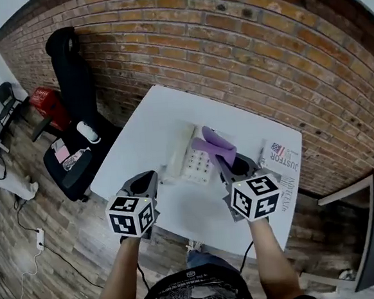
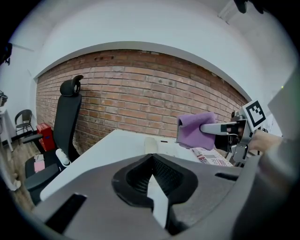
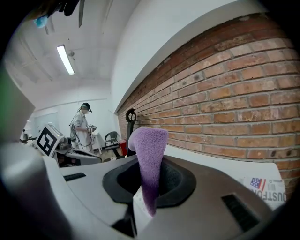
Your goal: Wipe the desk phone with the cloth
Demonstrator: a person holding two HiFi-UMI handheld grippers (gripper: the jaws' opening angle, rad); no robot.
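A white desk phone point(image 1: 191, 157) lies on the white table point(image 1: 151, 110), its handset point(image 1: 176, 154) on the left side; in the left gripper view only the handset end point(image 2: 151, 145) shows. My right gripper point(image 1: 223, 161) is shut on a purple cloth point(image 1: 213, 144), which hangs just above the phone's right edge. In the right gripper view the cloth point(image 3: 147, 154) stands up from between the jaws point(image 3: 143, 199). My left gripper point(image 1: 150, 177) is shut and holds nothing, at the table's near edge left of the phone. The left gripper view shows the cloth point(image 2: 196, 129) raised off the table.
A newspaper point(image 1: 282, 164) lies on the table's right part. A brick wall point(image 1: 244, 51) runs behind it. A black office chair point(image 1: 72, 84) with small items on its seat stands left of it. A person point(image 3: 83, 129) stands far off in the room.
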